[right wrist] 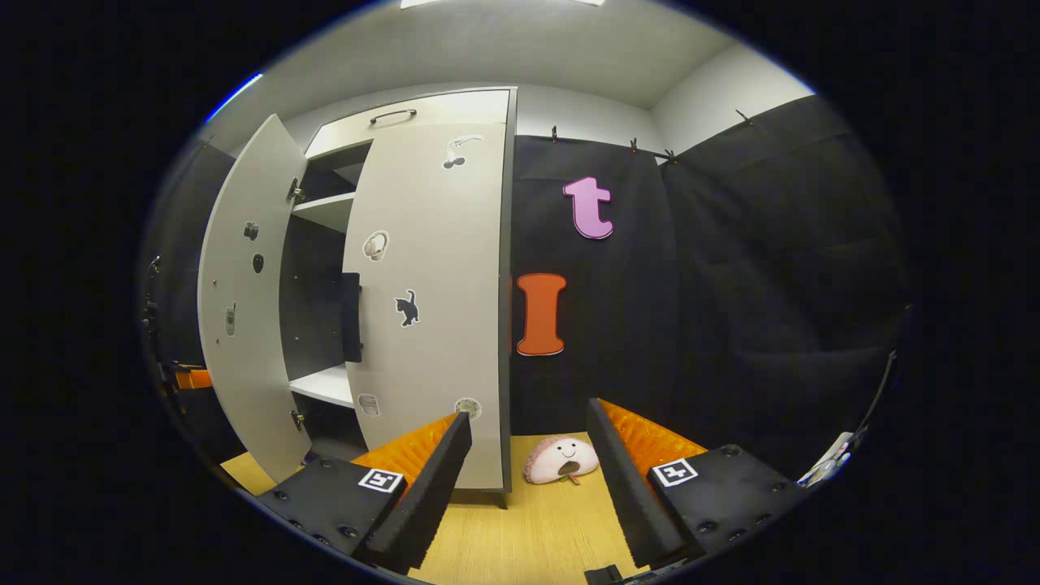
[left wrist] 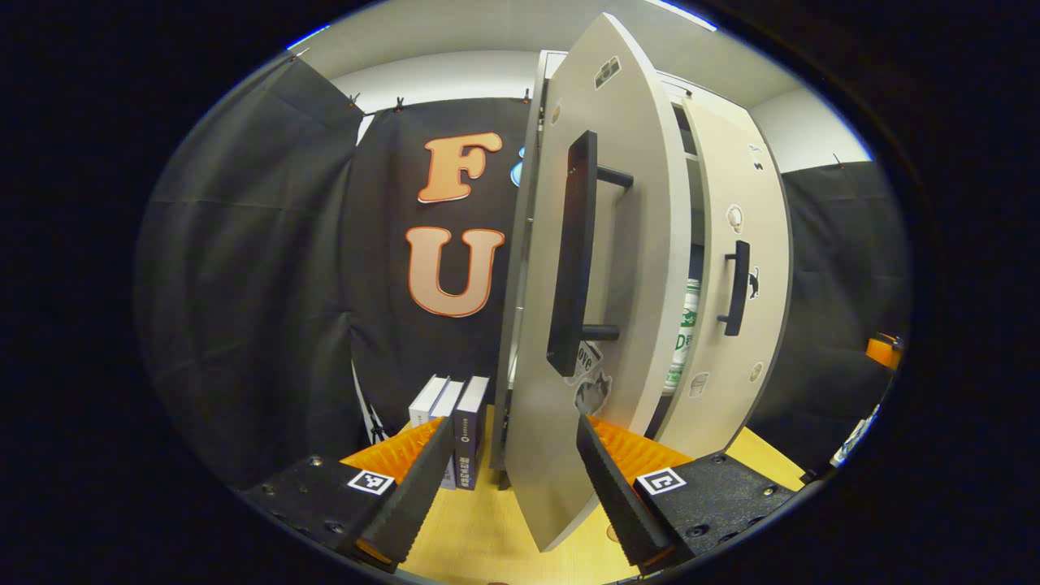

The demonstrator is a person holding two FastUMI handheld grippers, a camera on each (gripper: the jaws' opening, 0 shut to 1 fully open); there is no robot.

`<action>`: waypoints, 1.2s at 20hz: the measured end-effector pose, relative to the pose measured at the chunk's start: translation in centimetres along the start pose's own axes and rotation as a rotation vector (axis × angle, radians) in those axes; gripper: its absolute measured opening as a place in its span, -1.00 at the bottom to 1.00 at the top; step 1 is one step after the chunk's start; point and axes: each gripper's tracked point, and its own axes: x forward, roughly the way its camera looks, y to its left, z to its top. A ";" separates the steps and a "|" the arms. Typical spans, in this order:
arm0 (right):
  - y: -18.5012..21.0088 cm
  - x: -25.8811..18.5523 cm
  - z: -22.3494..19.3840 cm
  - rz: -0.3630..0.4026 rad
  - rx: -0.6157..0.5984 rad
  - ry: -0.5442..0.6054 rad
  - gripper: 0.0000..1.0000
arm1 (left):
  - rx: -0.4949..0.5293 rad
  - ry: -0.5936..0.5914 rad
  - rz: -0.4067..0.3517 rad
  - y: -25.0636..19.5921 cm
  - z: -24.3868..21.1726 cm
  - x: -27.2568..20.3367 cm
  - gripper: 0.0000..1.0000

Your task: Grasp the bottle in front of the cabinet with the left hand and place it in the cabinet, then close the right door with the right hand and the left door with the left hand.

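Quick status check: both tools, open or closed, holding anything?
Left tool: open, holding nothing, left door edge between its fingers.
Right tool: open, holding nothing.

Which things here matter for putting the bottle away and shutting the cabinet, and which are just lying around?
For the job: bottle inside the cabinet, left door, right door, left claw, right claw.

Lying about: books, plush toy.

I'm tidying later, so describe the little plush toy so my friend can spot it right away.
Find the tall pale cabinet. On the wooden floor just right of its bottom corner lies the plush, against the black cloth. It is pink and white with a smiling face, the one soft thing there.
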 end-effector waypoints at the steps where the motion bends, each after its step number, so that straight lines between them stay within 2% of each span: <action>1: -0.4 -0.1 0.0 -0.008 0.002 -0.001 0.90 | -0.001 0.002 -0.017 -0.9 -0.1 0.3 0.87; 3: -1.2 -0.3 -0.1 -0.024 0.009 -0.001 0.91 | -0.011 0.004 -0.052 -2.4 -0.3 1.0 0.87; 4: -1.7 -0.4 -0.3 -0.034 0.010 0.004 0.91 | -0.018 0.005 -0.065 -3.1 -0.3 1.5 0.79; 6: -2.6 -0.8 -0.6 -0.054 0.015 0.011 0.91 | -0.022 0.006 -0.085 -4.2 -0.1 2.4 0.87; 7: -2.9 -1.0 -0.6 -0.063 0.017 0.011 0.91 | -0.019 0.007 -0.096 -4.9 0.0 3.0 0.79; 10: -4.2 -1.7 -0.6 -0.097 0.009 0.009 0.91 | -0.017 0.012 -0.136 -7.3 -0.1 4.5 0.79; 11: -4.6 -1.9 -0.4 -0.108 0.007 0.007 0.91 | -0.017 0.012 -0.152 -8.3 0.0 5.3 0.87; 12: -5.0 -2.2 -0.4 -0.118 0.005 0.003 0.90 | -0.014 0.010 -0.170 -9.3 -0.1 6.1 0.80; 13: -5.4 -2.5 -0.2 -0.128 0.004 -0.001 0.90 | -0.005 0.007 -0.180 -10.2 0.1 6.9 0.87; 15: -6.3 -2.9 -0.1 -0.152 0.004 -0.005 0.90 | 0.015 0.003 -0.193 -12.0 0.3 8.6 0.80; 16: -6.8 -3.2 -0.1 -0.165 0.005 -0.006 1.00 | 0.019 0.000 -0.199 -12.9 0.4 9.6 0.87; 17: -7.3 -3.4 -0.1 -0.177 0.007 -0.006 0.91 | 0.025 0.013 -0.197 -13.5 0.2 10.3 0.87; 20: -8.7 -4.0 -0.4 -0.216 0.012 -0.004 0.91 | 0.032 -0.001 -0.182 -14.0 0.1 11.9 0.86; 24: -9.5 -3.9 -0.7 -0.241 0.022 0.005 0.91 | -0.008 0.003 -0.187 -14.2 -0.2 12.7 0.87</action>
